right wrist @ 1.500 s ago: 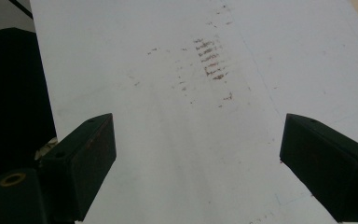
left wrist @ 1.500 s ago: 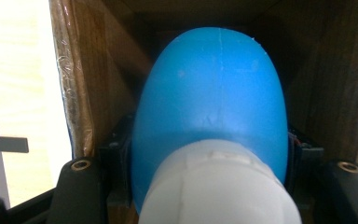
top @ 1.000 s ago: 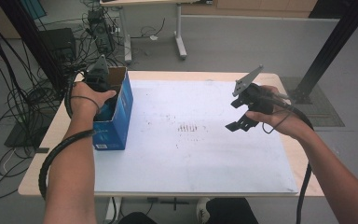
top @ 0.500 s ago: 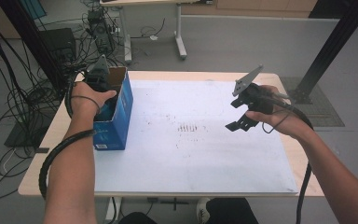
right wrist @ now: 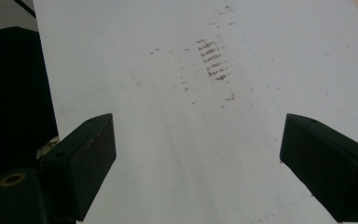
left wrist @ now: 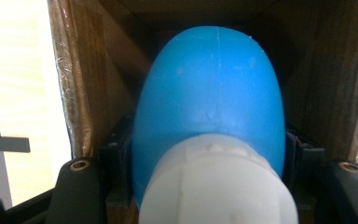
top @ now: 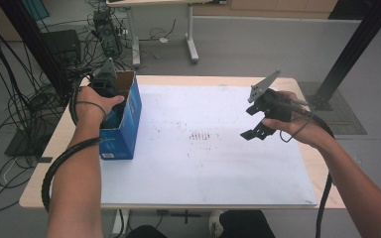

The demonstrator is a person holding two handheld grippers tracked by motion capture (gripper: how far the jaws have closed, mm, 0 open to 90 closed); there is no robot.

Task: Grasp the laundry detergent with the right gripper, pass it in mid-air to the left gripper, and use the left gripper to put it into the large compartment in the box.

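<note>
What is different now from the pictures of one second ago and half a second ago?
Nothing has visibly changed. The left claw stays down inside the blue box, shut on the blue bottle with the white cap. The right claw stays open and empty above the white sheet, near the brown marks. The box has not shifted on the table.

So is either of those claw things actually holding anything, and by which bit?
Yes. The left gripper, down inside the blue cardboard box, is clamped on a blue plastic bottle with a white cap, gripping its sides just below the cap. The right gripper is open, holding nothing.
</note>
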